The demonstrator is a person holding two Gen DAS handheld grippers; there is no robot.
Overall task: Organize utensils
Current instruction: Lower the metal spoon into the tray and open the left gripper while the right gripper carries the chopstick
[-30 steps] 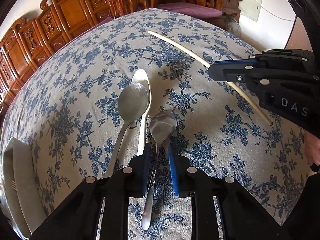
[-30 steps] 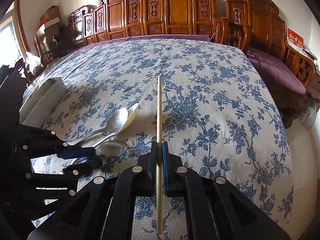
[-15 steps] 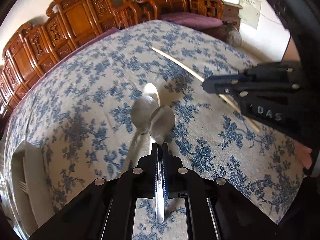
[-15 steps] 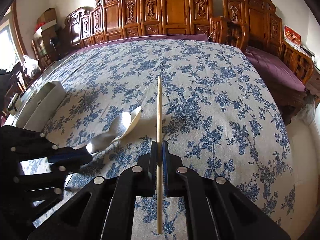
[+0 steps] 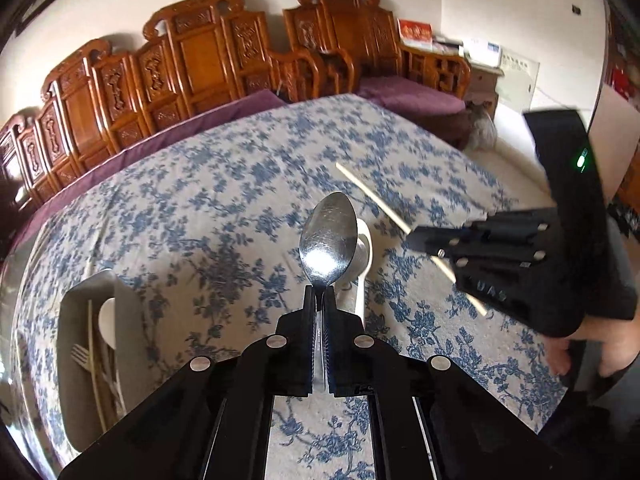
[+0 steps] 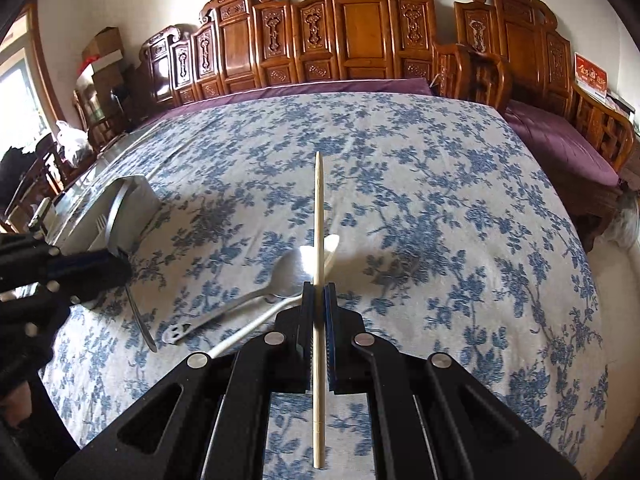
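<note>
**Spoon up, tray to my left**

My left gripper [image 5: 319, 296] pinches a steel spoon [image 5: 329, 240] by its neck, lifted off the tablecloth [image 5: 224, 216]. My right gripper [image 6: 319, 292] clamps a chopstick [image 6: 319, 216]. The utensil tray [image 5: 72, 360], at the table's left edge, lies nearer my left hand, its length roughly parallel to the spoon.

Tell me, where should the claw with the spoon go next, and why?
Probably sideways to the grey tray. The left claw is shut on the metal spoon, lifted off the tablecloth, and the tray already holds a fork and a white spoon.
</note>
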